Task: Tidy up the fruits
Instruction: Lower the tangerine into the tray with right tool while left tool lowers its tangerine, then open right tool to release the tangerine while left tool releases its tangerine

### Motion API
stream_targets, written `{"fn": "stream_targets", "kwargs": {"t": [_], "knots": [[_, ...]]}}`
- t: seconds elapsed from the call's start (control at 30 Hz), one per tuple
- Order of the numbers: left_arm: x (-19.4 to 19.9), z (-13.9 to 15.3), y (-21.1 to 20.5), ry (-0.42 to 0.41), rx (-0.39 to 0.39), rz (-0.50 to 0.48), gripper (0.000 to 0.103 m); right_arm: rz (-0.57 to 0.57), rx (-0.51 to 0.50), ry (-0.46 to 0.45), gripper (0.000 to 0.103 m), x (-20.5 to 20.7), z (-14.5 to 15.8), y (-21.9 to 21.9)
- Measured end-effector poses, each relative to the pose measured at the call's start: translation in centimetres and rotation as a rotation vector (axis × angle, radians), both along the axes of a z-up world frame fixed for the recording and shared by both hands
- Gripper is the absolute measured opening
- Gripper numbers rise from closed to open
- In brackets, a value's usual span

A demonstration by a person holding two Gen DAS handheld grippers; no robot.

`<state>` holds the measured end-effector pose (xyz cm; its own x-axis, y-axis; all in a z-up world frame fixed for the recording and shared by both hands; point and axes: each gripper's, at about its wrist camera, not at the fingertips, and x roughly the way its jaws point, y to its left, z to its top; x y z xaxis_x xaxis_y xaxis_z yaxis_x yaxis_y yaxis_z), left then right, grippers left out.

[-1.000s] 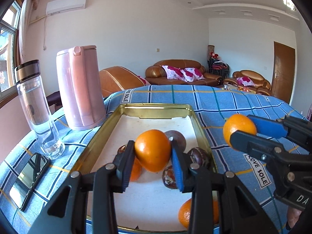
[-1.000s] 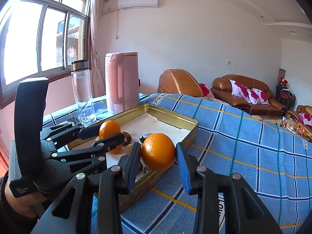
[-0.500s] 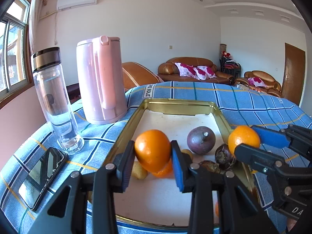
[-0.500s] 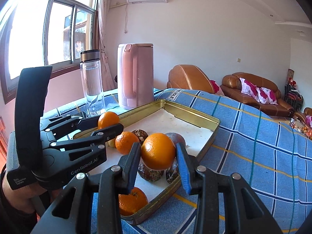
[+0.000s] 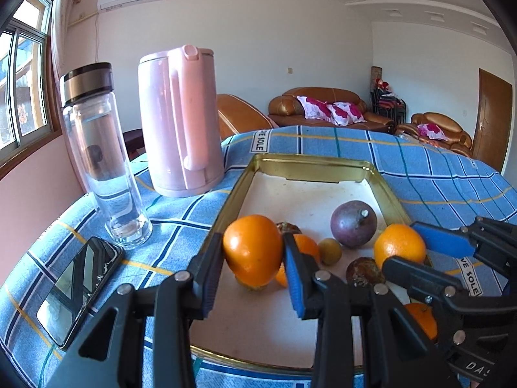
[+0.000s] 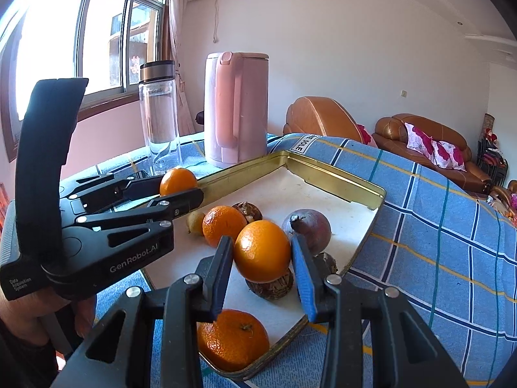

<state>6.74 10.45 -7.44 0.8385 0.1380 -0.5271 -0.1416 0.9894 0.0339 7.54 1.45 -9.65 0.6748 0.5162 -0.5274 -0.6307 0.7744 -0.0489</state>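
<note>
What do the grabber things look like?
Both are black, with two long fingers joined by silver rivets. Each has one blue pad and one black pad. The left gripper has a curved black handle, with "GenRobot.AI" in pale letters on its body. The right gripper looks the same.

Each black gripper [image 6: 262, 268] has blue pads, silver screws, and white "GenRobot.AI" lettering on its side.

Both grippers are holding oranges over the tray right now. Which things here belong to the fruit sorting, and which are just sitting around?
Part of the job:
- left gripper, shut on one orange
- right gripper, shut on another orange
- gold tray
- purple fruit and loose oranges in the tray

Just lying about:
- pink kettle
- glass bottle
- phone
</note>
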Motion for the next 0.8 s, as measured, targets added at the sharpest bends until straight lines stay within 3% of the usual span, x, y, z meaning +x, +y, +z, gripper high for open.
{"fn": "stream_targets", "kwargs": {"t": [0.3,0.57,0.63,0.7,0.8], "knots": [[0.8,-0.8,0.5,0.074,-0.012,-0.009,0.038,0.006,-0.036,0.041,0.039,0.5,-1.1,0.8],[0.8,-0.9,0.4,0.076,0.006,-0.01,0.04,0.008,-0.025,0.066,0.039,0.7,-1.2,0.5],[0.6,-0.8,0.3,0.068,0.014,0.0,0.054,0.002,-0.02,0.058,0.041,0.6,-1.1,0.4],[0.3,-0.6,0.3,0.049,0.018,0.015,0.067,-0.011,-0.01,0.045,0.049,0.4,-0.9,0.1],[-0.2,-0.3,0.4,0.029,0.005,0.015,0.072,-0.03,-0.002,0.034,0.053,0.1,-0.7,-0.5]]}}
